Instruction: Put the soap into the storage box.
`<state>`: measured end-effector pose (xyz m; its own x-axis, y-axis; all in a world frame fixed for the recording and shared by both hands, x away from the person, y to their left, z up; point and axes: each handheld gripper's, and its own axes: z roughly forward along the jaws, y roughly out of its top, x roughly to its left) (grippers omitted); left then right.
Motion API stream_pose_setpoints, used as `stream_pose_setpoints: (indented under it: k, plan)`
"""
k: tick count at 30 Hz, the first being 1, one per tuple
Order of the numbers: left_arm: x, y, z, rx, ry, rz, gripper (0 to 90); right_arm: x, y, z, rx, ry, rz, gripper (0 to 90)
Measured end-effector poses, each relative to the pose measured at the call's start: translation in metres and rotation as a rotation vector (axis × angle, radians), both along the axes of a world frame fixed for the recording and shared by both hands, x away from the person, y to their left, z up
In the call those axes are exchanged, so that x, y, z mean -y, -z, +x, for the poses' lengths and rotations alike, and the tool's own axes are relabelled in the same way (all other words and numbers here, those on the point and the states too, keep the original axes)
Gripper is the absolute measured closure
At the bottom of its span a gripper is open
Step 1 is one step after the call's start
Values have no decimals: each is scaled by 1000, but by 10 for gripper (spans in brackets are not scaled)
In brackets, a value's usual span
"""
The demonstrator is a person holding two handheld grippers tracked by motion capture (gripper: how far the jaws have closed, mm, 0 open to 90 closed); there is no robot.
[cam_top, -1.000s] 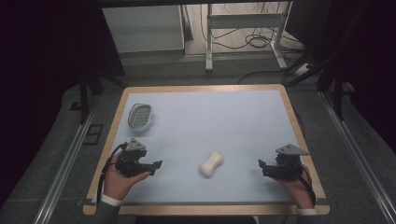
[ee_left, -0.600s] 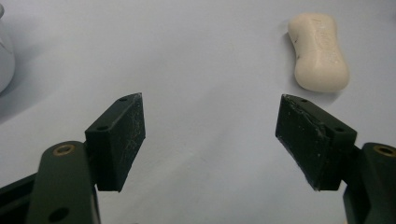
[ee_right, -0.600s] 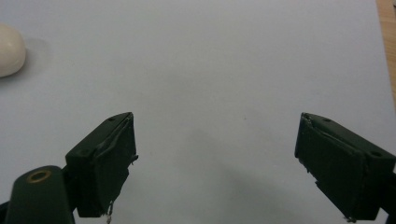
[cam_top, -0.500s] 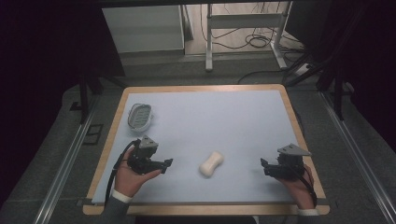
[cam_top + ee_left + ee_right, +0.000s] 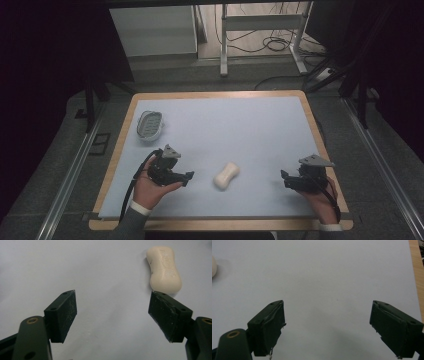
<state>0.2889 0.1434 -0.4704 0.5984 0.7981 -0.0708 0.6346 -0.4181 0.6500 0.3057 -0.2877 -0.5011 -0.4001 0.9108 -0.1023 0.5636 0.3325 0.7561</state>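
A pale blue mat on a wooden-rimmed table spans the middle of the high view. At its upper left lies a small oval grey-rimmed soap dish. The cream, waisted bar of soap rests bare on the mat at lower centre. The left gripper, lower left, has just been opening its jaws, which stand wide with nothing between them; the soap lies just beyond one jaw tip. The right gripper, lower right, gapes wide and empty.

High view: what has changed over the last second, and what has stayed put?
The left gripper has slid across the pale blue mat toward the cream-coloured waisted soap bar, its jaws opening wider with nothing between them. The soap bar, the oval grey slotted soap dish and the open right gripper kept their places.
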Motion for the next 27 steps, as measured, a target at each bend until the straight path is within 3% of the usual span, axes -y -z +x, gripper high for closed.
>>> stream_pose_setpoints:
  k: [13, 16, 27]
  plan:
    - [23, 3, 7, -10, 38, 24, 227, 0, 1, 1, -7, -1, -13, 128]
    - [30, 2, 6, 0, 46, 48, 222, 4, 0, 1, -5, 12, -8, 128]
    - [54, 1, 14, -16, 91, 55, 224, 9, -4, 0, 2, 19, 2, 128]
